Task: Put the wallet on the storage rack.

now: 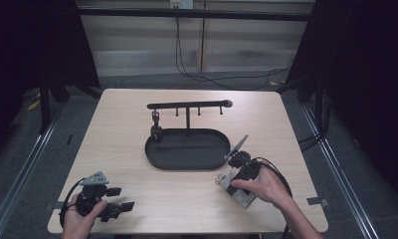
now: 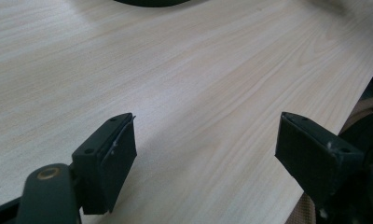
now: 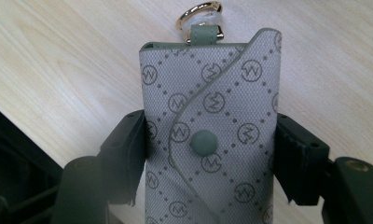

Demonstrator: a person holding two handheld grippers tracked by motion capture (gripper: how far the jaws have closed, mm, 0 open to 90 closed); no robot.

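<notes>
In the high view, I see the right gripper (image 1: 226, 180) near the right front of the pale wooden table (image 1: 127, 114), just in front of the black oval metal tray (image 1: 187, 160) with its T-shaped hook stand (image 1: 188, 105). The grey-green patterned key pouch with a snap button and a gold ring (image 1: 233, 183) sits at this gripper's tip, low over the table surface, with the ring pointing towards the tray; whether it touches the surface I cannot tell. The left gripper (image 1: 121, 208) rests at the left front corner, well apart from the pouch. In the left gripper view, I see both black jaws spread wide with bare table between them; the fingers (image 2: 111, 158) touch no object. In the right gripper view, I see the pouch (image 3: 212, 140) standing lengthwise between the two jaws, its long edges pressed by the pads (image 3: 134, 149) on either side at the level of the round snap button (image 3: 203, 143). The pouch is pinched across its width, and the gold ring (image 3: 199, 13) projects beyond the fingertips over the table.
</notes>
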